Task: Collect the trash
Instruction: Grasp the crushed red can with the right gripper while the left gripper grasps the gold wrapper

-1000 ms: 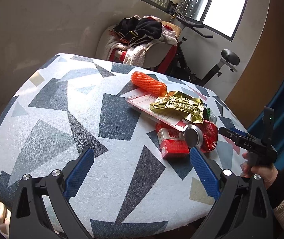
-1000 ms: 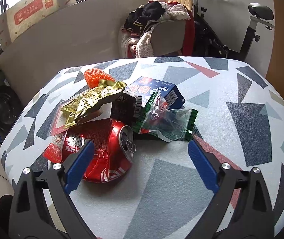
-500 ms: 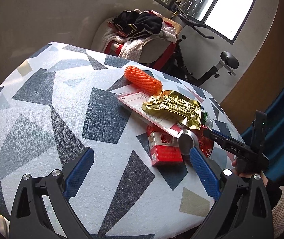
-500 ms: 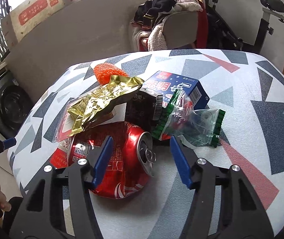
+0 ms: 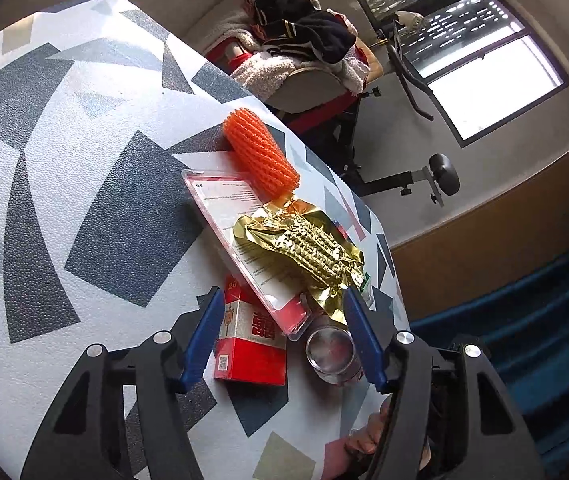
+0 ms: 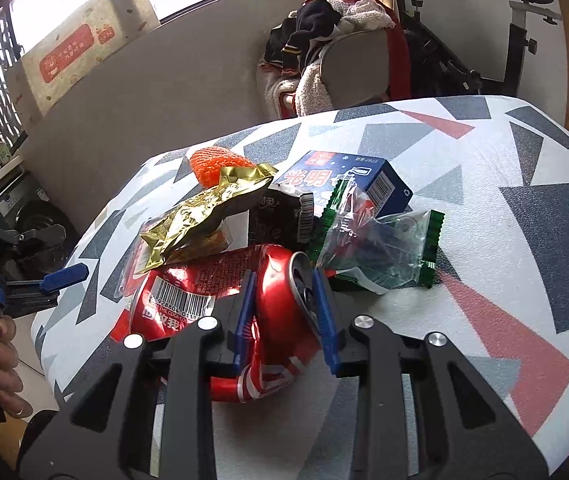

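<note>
Crushed red cola can near table edge, clamped at its top end by right gripper, jaws just closing. Left gripper, closing too, half apart around red carton, no contact. Bare tabletop leftward.

— Where does the light come from?
— Daylight from the window, blown out white. The table is evenly bright, with soft shadows.
— Any glare?
— On the gold wrapper and the can.
— Sharpness?
— Crisp at centre; edges bend and darken at the corners.
</note>
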Tool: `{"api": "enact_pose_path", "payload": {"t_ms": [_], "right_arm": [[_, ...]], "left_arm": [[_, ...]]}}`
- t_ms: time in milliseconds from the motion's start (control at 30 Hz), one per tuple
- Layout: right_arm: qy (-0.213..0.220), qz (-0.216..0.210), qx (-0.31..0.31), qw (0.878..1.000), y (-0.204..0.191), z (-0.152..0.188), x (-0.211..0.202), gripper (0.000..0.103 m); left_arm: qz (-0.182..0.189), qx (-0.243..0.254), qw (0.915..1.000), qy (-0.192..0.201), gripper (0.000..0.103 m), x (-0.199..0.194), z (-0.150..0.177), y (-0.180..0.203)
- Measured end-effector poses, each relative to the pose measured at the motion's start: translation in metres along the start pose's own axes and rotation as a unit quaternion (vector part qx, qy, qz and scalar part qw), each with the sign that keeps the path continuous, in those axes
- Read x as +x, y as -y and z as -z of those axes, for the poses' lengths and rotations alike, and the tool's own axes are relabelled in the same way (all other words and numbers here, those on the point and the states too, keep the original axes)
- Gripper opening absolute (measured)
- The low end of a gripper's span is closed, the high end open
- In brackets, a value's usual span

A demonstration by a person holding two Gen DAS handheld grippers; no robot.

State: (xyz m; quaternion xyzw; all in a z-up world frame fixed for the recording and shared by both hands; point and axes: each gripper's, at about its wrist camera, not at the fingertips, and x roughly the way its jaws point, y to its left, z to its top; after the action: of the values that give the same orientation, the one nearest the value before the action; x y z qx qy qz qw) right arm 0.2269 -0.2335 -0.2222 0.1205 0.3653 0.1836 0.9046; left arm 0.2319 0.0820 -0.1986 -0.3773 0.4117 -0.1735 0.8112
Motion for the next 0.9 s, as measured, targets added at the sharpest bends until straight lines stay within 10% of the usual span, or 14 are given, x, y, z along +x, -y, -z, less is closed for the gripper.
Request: {"api": "enact_pose_path", "payload": {"t_ms": [567,733,800,900], "right_arm": [[0.001,0.004,0.002,1.0,0.001,0.0,0.0,0.031],[0.001,0.001,0.004,1.0,0.002,0.0,0.0,0.031],[0.001,0.0,0.003,1.0,0.002,0.0,0.0,0.031],[0.002,-0.001,0.003,1.0,0.003,0.0,-0.001,0.031]], "left_arm": [[0.021,-0.174,0.9838,-0.038,0.041,0.073,-0.018,-0.009],[-0.002,-0.162,0.9862,-0.034,0.038,0.081,-0.022,0.0],[-0.022,-0.146,0.9885,-0.034,0.011,0.083,-0.023,0.002],[-0.017,-0.102,0.9944,-0.024,0.01,0.08,-0.021,0.009]]}}
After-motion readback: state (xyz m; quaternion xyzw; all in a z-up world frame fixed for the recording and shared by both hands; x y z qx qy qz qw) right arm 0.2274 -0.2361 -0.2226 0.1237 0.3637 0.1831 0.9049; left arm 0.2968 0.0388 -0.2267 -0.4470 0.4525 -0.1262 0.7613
